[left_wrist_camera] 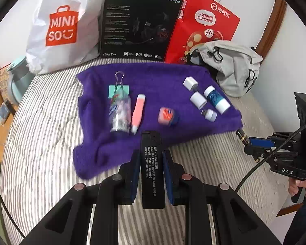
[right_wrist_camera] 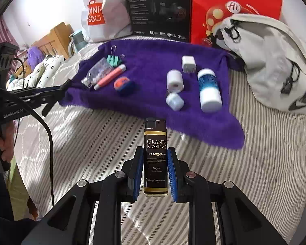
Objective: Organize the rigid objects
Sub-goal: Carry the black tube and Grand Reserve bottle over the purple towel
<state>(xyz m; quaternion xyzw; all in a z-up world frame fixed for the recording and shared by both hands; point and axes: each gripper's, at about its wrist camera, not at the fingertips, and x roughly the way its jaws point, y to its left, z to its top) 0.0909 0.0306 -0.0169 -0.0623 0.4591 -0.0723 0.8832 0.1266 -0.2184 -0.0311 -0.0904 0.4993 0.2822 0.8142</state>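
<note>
Got my left gripper [left_wrist_camera: 150, 170] clamped on a black rectangular lighter with white print [left_wrist_camera: 152, 169], held over the striped bedsheet [left_wrist_camera: 40, 143]. My right gripper [right_wrist_camera: 155, 168] grips a dark brown "Grand Reserve" lighter [right_wrist_camera: 155, 159]. At 12 o'clock sits the purple fuzzy towel [right_wrist_camera: 149, 85], with white caps and a pink pen on it.
</note>
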